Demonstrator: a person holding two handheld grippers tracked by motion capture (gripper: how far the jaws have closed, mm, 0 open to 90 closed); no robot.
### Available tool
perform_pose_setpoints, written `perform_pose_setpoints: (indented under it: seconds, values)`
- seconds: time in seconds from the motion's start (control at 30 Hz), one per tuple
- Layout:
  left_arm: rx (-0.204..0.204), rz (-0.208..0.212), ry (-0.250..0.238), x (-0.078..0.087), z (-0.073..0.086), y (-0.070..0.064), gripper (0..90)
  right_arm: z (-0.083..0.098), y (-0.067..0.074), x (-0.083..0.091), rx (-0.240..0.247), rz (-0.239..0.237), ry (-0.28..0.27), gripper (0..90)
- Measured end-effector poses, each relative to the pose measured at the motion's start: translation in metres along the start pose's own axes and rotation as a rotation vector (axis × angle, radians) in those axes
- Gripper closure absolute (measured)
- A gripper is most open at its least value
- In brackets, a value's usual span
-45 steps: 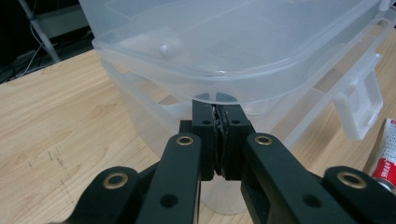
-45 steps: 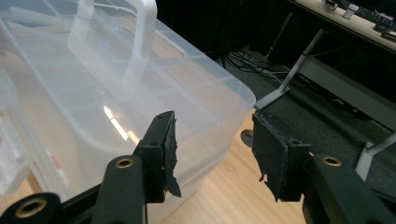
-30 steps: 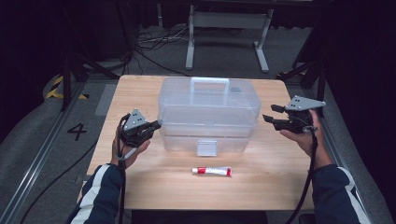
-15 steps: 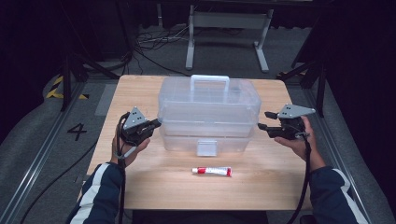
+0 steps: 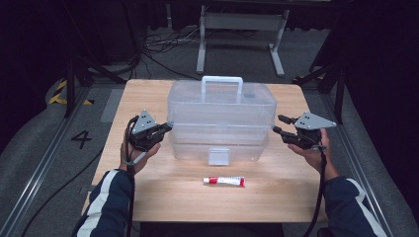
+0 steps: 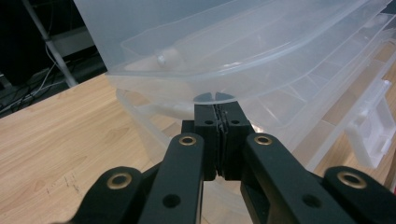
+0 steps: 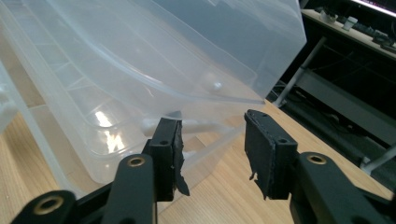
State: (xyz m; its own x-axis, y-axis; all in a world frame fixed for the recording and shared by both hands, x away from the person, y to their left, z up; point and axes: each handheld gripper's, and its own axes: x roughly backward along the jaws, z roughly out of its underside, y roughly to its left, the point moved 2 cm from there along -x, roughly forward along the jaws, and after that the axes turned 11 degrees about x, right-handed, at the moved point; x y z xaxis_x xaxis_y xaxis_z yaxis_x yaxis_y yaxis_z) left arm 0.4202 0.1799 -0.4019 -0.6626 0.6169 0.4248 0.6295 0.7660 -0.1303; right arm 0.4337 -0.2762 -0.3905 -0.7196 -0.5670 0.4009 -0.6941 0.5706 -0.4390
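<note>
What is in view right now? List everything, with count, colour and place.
storage box: one, clear plastic with a white handle on top and a white latch in front, mid-table
tube: one, white and red, lying on the table in front of the box
table: one, light wood, under everything
metal stand: one, grey, on the floor behind the table
cables: several, dark, on the floor behind the table
left hand-held gripper: one, black, jaws shut, tips at the rim on the box's left end
right hand-held gripper: one, black, jaws apart and just closing further, at the rim on the box's right end, not yet clamped
sleeves: two, dark blue with white stripes, bottom corners
</note>
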Motion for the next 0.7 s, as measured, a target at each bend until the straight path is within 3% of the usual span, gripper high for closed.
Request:
perform_pose_setpoints:
  seconds: [0.4, 0.47, 0.7]
  values:
    - [0.001, -0.018, -0.030, 0.017, 0.003, -0.004, 72.8, -0.009, 0.007, -0.001, 0.091, 0.061, -0.067, 69.6]
    - [-0.002, -0.010, -0.020, 0.020, 0.007, -0.006, 70.2, -0.011, 0.009, -0.001, 0.109, 0.095, -0.069, 70.9]
    - [-0.036, 0.028, 0.022, 0.021, 0.016, -0.015, 64.1, -0.016, 0.008, 0.001, 0.108, 0.174, -0.119, 75.8]
